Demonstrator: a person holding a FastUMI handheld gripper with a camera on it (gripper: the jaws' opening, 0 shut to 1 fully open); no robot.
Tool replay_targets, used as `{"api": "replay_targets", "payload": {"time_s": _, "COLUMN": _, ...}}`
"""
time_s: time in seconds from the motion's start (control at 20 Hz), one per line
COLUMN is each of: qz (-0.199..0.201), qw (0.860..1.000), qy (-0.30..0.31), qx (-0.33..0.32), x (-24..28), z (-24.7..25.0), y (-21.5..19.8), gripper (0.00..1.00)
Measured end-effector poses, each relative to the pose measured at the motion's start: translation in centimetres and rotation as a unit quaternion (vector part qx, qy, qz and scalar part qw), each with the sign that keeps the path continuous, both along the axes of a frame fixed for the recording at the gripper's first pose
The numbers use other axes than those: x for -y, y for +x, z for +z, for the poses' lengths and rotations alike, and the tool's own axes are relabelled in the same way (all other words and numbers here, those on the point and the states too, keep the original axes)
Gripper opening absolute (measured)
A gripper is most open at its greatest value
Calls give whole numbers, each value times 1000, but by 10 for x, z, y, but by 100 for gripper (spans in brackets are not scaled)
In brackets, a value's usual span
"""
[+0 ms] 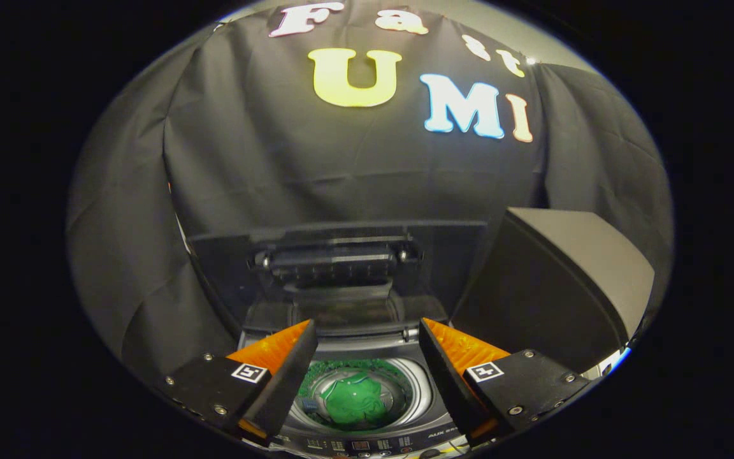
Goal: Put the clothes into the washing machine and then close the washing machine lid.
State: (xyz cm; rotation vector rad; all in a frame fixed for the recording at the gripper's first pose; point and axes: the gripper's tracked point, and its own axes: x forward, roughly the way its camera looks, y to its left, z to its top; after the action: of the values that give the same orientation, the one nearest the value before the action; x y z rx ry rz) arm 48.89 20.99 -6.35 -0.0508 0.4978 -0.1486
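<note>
green clothes (355, 400) between open jaws

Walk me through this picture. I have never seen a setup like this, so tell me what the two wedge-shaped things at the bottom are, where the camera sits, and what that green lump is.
The camera rides on a hand-held gripper and looks forward along its two fingers, the wedge shapes you see at the bottom. A person carries this tool; there is no robot arm. The fingers stand apart and hold nothing.

Below and between them is a small top-loading washing machine with its control panel nearest the camera. Its lid is raised and stands upright at the back. Inside the round drum lies a green piece of clothing, so the clothes are already in and the lid is not yet closed.

To the right stands a dark box. The black cloth behind is the booth's wall.
</note>
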Motion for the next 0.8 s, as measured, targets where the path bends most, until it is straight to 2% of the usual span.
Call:
{"api": "replay_targets", "payload": {"time_s": 0.35, "qz": -7, "qw": 999, "qy": -22, "qx": 37, "x": 9, "z": 73, "y": 48, "gripper": 97}}
{"api": "replay_targets", "payload": {"time_s": 0.5, "qz": -2, "qw": 999, "qy": -38, "qx": 23, "x": 14, "z": 80, "y": 70, "gripper": 98}}
{"api": "replay_targets", "payload": {"time_s": 0.8, "qz": 19, "qw": 999, "qy": -30, "qx": -17, "x": 7, "z": 55, "y": 116, "gripper": 97}}
